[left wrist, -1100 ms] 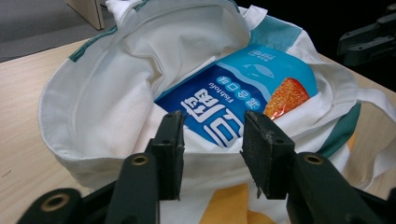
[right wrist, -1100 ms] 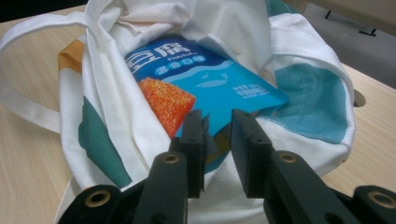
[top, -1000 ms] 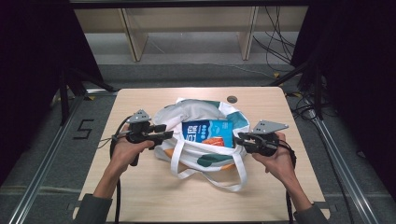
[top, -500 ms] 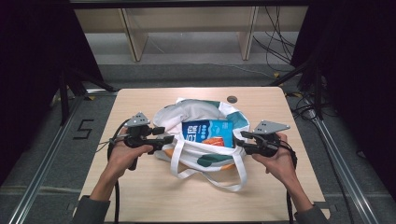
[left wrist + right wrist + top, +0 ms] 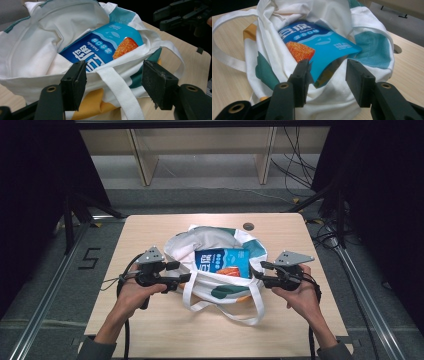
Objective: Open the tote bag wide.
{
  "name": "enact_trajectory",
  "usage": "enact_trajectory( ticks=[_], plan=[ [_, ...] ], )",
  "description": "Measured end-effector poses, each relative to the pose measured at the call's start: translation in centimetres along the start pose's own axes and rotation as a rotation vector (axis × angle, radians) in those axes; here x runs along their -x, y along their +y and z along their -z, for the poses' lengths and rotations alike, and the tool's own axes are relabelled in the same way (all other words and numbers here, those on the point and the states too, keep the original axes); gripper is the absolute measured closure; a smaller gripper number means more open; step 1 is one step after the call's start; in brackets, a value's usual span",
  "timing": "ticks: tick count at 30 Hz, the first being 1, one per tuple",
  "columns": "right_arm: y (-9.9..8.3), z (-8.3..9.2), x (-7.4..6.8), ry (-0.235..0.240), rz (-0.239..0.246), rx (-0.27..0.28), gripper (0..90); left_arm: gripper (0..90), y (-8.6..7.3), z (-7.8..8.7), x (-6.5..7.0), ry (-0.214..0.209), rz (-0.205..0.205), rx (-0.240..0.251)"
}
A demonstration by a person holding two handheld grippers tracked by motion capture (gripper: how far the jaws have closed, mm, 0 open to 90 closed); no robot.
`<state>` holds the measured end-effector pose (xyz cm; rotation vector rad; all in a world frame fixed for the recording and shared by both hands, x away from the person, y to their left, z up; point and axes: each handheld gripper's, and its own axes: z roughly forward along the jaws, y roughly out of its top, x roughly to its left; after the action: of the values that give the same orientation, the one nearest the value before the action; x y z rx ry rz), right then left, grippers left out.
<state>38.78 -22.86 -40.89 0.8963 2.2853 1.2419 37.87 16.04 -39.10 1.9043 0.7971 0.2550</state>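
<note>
The high view is showing you at the near edge of the table (image 5: 150, 330), a gripper in each hand, with the white tote bag (image 5: 210, 245) lying on the wood between them as the thing to steer by. Nearest you, one long white handle (image 5: 227, 312) of the bag is looping out across the tabletop toward your side. On the bag's left side you are holding the left gripper (image 5: 184, 272) with its jaws pointing in at the cloth; in the left gripper view its jaws have just been opening and are standing spread, with the bag's near rim and a handle strap (image 5: 117, 90) lying in the gap and neither pad pressing on them. On the bag's right side you are holding the right gripper (image 5: 259, 269) the same way; in the right gripper view its jaws have just been opening too and are standing apart, with the corner of the blue snack pouch (image 5: 322, 47) and the white cloth showing between them, unpinched. That pouch is lying inside the bag's open mouth, printed face up. Beyond the bag, near the table's far edge, a small round dark cap (image 5: 248, 226) is sitting in the tabletop.
</note>
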Motion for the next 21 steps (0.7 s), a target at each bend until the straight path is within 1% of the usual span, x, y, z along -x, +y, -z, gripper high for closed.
enact_trajectory(
  ticks=[1,2,3,4,5,6,7,8,9,10,11,12,13,14,15,16,17,18,19,21],
  plan=[
    [0.0,0.0,0.2,-0.005,0.03,0.011,52.7,34.9,0.0,0.1,0.1,0.005,-0.001,-0.012],
    [0.0,0.0,0.1,0.004,0.018,0.003,51.2,34.9,-0.2,0.1,0.2,0.0,-0.007,-0.013],
    [0.0,0.0,0.1,0.0,0.019,0.002,50.0,34.9,-0.3,0.1,0.4,0.001,-0.009,-0.008],
    [-0.1,0.1,-0.1,-0.01,-0.005,0.0,49.7,34.9,-0.5,0.2,0.5,-0.002,-0.009,-0.016],
    [-0.2,0.1,0.0,-0.019,0.011,0.021,49.1,34.8,-0.6,0.2,0.6,-0.001,-0.014,-0.012],
    [-0.2,0.3,-0.1,-0.007,0.002,0.002,48.3,34.5,-0.7,0.3,0.6,-0.011,-0.027,-0.02],
    [-0.2,0.3,-0.2,-0.009,-0.003,0.007,47.4,33.8,-0.9,0.3,0.8,-0.001,-0.022,-0.009],
    [-0.3,0.4,-0.1,-0.013,0.015,0.017,46.4,33.3,-1.0,0.4,0.9,-0.004,-0.023,-0.014],
    [-0.3,0.5,-0.1,-0.02,0.02,0.022,45.8,33.0,-1.2,0.5,1.0,0.003,-0.016,-0.018],
    [-0.4,0.7,-0.5,-0.007,-0.014,0.005,45.3,32.8,-1.4,0.5,1.1,-0.004,-0.012,-0.015],
    [-0.5,0.8,-0.5,-0.007,0.006,0.016,44.9,32.4,-1.5,0.6,1.1,-0.002,-0.019,-0.022],
    [-0.6,0.9,-0.6,-0.009,0.003,0.019,44.3,31.9,-1.7,0.6,1.2,0.002,-0.02,-0.03],
    [-0.7,1.1,-0.7,-0.008,0.003,0.018,43.8,31.9,-1.8,0.7,1.2,-0.004,-0.019,-0.027],
    [-0.8,1.2,-0.7,-0.017,0.022,0.03,43.4,31.8,-1.9,0.7,1.3,-0.004,-0.023,-0.031],
    [-0.9,1.3,-0.8,-0.006,0.011,0.024,43.1,31.7,-2.1,0.7,1.3,-0.002,-0.019,-0.023],
    [-1.0,1.4,-0.9,-0.017,0.004,0.025,42.5,31.5,-2.2,0.8,1.4,-0.004,-0.021,-0.034],
    [-1.1,1.5,-1.0,-0.023,0.004,0.028,41.8,31.2,-2.3,0.8,1.5,0.0,-0.025,-0.027],
    [-1.3,1.8,-1.2,-0.023,-0.012,0.018,41.0,30.5,-2.4,0.9,1.5,-0.005,-0.027,-0.033],
    [-1.4,1.7,-1.0,-0.022,0.01,0.035,40.9,30.5,-2.4,1.0,1.6,-0.004,-0.031,-0.046],
    [-1.5,1.9,-1.1,-0.021,0.005,0.029,40.9,30.5,-2.6,1.0,1.8,0.007,-0.031,-0.031]
  ],
)
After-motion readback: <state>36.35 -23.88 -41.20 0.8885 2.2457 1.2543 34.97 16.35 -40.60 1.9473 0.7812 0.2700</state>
